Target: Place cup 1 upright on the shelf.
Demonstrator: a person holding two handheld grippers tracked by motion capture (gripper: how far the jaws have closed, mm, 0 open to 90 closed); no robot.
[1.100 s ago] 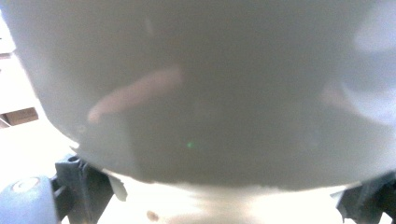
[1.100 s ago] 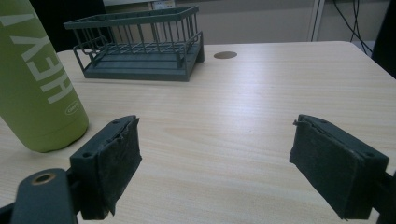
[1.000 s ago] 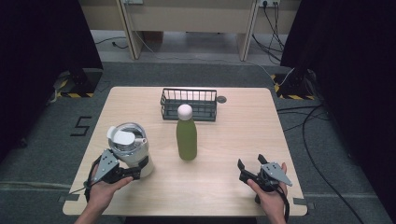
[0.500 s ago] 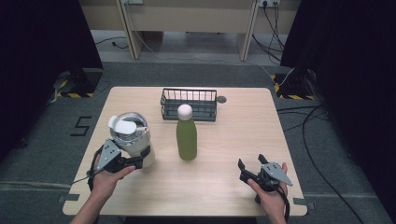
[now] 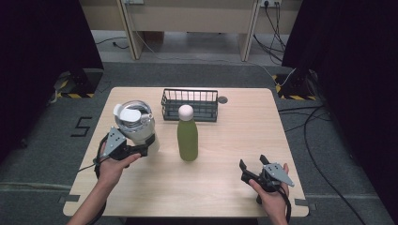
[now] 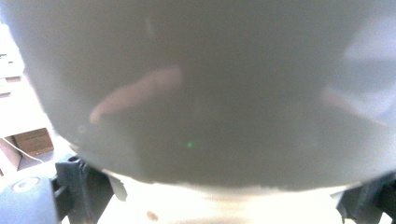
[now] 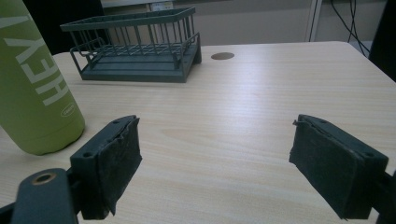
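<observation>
- tumbler (image 5: 135, 124) sits at the table's (image 5: 225, 197) 9 o'clock side, clamped in the left gripper (image 5: 141, 151)
- green bottle (image 5: 187, 138) right at its 3 o'clock, basket (image 5: 190, 104) behind
- right gripper (image 5: 251, 171) down at 5 o'clock, jaws wide apart, nothing in them

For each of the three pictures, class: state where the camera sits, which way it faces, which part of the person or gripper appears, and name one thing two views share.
High view: above the person's side, looking forward and down on the table; both forearms, the left gripper on the steel tumbler, and the right gripper.
Left gripper view: rides the left gripper, pressed close to the tumbler's grey wall; black jaws at the lower corners.
Right gripper view: rides the right gripper, low, facing across the table; jaws apart.
Shared: high and right gripper views both show the green bottle and wire basket.
</observation>
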